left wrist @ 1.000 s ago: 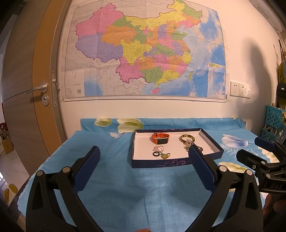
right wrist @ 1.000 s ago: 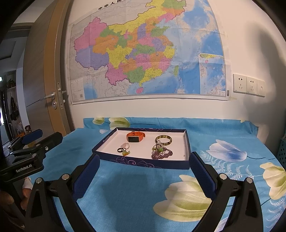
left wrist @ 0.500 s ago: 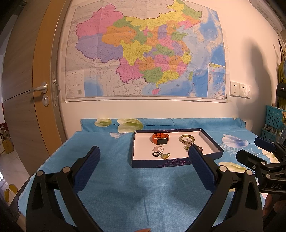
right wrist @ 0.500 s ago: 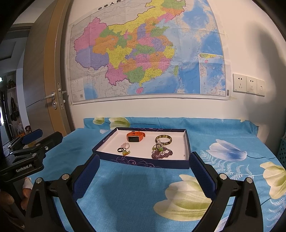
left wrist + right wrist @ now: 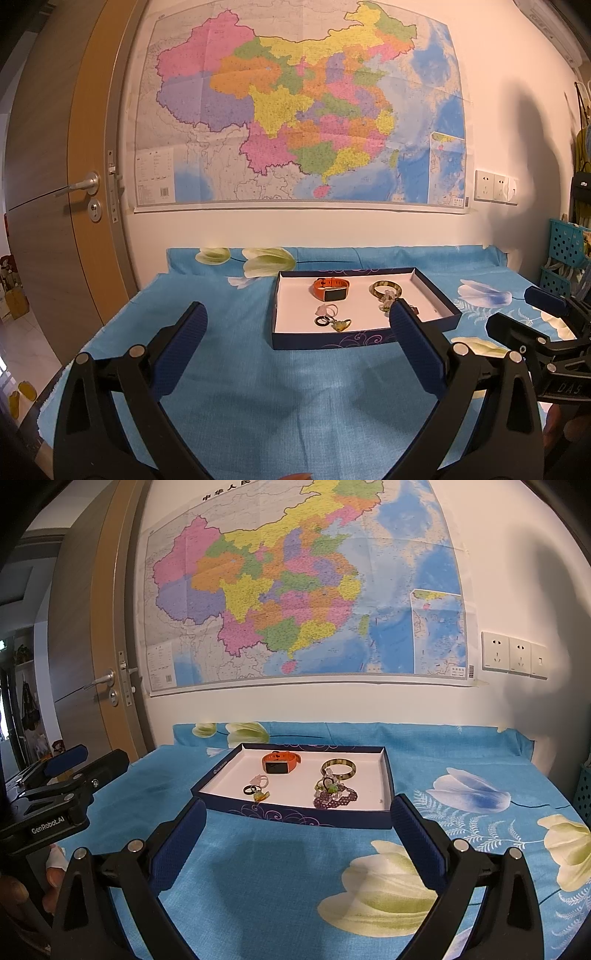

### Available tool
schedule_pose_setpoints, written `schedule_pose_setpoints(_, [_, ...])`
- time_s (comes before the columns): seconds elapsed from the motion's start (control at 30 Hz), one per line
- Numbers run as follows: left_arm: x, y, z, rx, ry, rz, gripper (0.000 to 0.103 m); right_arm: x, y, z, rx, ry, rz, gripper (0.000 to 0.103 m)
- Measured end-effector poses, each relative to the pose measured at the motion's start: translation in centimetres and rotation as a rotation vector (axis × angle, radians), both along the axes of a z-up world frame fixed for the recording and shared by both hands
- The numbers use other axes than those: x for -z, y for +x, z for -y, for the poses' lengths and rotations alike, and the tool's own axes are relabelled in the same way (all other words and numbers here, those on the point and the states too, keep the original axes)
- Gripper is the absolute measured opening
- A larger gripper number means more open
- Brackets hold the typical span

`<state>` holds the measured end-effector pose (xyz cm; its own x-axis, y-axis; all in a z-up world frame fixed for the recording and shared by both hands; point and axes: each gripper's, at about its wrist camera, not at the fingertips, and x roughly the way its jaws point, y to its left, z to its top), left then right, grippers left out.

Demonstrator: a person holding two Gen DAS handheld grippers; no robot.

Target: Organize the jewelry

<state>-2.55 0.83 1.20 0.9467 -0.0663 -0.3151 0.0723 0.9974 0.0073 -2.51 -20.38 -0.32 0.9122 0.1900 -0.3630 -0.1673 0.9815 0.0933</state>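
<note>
Right now both tongs, left [image 5: 295, 328] and right [image 5: 295, 823], are spread wide and hold nothing. Just past their tips, the jewelry [image 5: 295, 779] lies inside the dark blue box [image 5: 295, 818] on the blue cloth [image 5: 277, 867].

Beaded bracelet [image 5: 384, 301] in the tray [image 5: 439, 291] partly hidden behind left gripper finger [image 5: 415, 347], small charms [image 5: 260, 795] by the orange watch [image 5: 279, 762] too small to tell

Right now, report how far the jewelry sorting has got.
Barely begun, by the look of it. Done: every visible piece, orange watch, green bangle, rings and purple beads, lies in the navy tray. In hand: nothing; left gripper and right gripper have open, empty jaws. Left: all sorting.
</note>
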Motion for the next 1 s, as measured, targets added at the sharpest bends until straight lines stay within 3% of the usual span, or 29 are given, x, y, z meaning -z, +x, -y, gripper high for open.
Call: schedule_pose_setpoints(1.0, [-0.67, -0.03, 0.70, 0.007, 0.006, 0.006, 0.097, -0.13, -0.14, 0.04, 0.002, -0.002, 0.003, 0.097])
